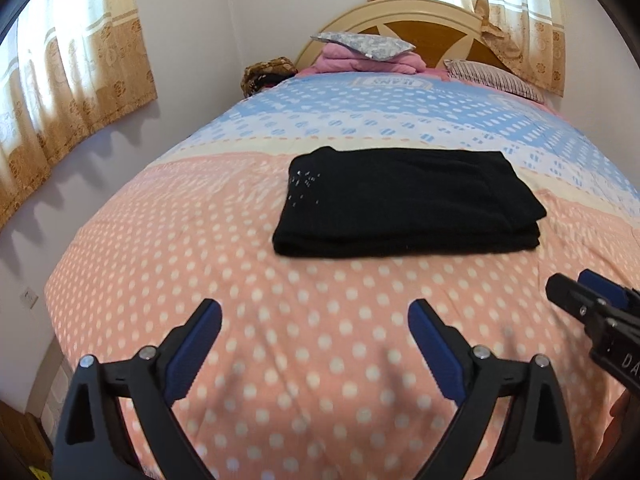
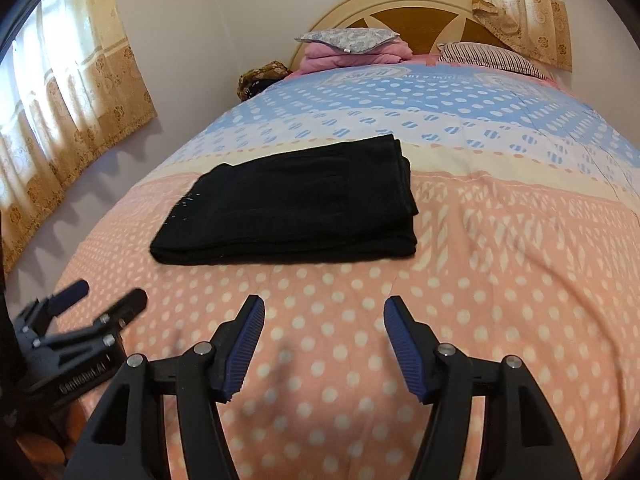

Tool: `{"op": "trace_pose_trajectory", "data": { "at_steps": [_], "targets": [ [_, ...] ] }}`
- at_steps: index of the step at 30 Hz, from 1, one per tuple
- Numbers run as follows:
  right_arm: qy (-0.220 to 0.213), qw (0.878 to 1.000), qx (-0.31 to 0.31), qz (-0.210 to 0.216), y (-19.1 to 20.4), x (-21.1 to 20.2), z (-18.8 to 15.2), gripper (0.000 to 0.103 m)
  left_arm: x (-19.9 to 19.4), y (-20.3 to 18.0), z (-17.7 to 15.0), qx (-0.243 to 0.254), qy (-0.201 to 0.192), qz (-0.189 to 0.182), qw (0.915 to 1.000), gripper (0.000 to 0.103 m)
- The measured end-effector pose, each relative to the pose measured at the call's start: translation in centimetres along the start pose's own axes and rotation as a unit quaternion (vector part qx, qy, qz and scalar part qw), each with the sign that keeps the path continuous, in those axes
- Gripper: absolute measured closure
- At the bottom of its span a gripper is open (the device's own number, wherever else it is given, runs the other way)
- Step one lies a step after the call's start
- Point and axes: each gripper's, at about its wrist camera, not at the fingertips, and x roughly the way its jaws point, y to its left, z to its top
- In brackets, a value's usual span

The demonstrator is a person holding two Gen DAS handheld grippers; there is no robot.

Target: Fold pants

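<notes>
Black pants [image 1: 408, 204] lie folded in a neat rectangle on the dotted bedspread [image 1: 280, 340], with a small sparkly patch near their left end. They also show in the right wrist view [image 2: 292, 208]. My left gripper [image 1: 315, 312] is open and empty, held above the bedspread short of the pants. My right gripper [image 2: 324, 308] is open and empty, also short of the pants. The right gripper shows at the right edge of the left wrist view [image 1: 580, 292]. The left gripper shows at the lower left of the right wrist view [image 2: 104, 296].
At the head of the bed lie a grey patterned pillow [image 1: 364, 45] on pink folded bedding [image 1: 372, 62] and a striped pillow [image 1: 492, 74] before a wooden headboard [image 1: 432, 20]. Curtains [image 1: 68, 92] hang on the left wall. A brown bag [image 1: 266, 72] sits beside the bed.
</notes>
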Motion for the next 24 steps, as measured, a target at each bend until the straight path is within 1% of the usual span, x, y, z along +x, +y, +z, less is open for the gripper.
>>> {"op": "trace_pose_trajectory", "data": {
  "at_steps": [1, 4, 5, 10, 13, 18, 24],
  "targets": [
    [-0.001, 1.0, 0.0, -0.001, 0.0, -0.4, -0.2, 0.039, -0.3, 0.1, -0.2, -0.006, 0.003, 0.001, 1.0, 0.006],
    [-0.003, 1.0, 0.004, -0.013, 0.3, -1.8, -0.8, 0.039, -1.4, 0.4, -1.2, -0.023, 0.006, -0.018, 0.9996, 0.006],
    [-0.007, 1.0, 0.005, -0.01, 0.4, -2.5, -1.1, 0.039, -1.7, 0.4, -1.3, -0.024, 0.006, -0.021, 0.9995, 0.006],
    [-0.032, 0.999, 0.001, -0.016, 0.8, -5.2, -1.6, 0.039, -3.6, 0.2, -2.0, -0.026, -0.001, -0.021, 0.9994, 0.006],
    [-0.053, 0.998, -0.005, -0.018, 1.2, -6.8, -1.7, 0.039, -4.5, -0.1, -2.0, -0.017, -0.006, -0.016, 0.9997, 0.006],
    [-0.09, 0.996, 0.003, -0.021, 1.1, -9.3, -1.7, 0.039, -6.6, -0.6, -2.0, 0.0, -0.038, 0.0, 0.9993, 0.006],
    [-0.107, 0.994, 0.008, -0.023, 0.8, -10.9, -2.2, 0.039, -8.4, -1.2, -1.7, 0.01, -0.062, 0.011, 0.998, 0.006]
  ]
}}
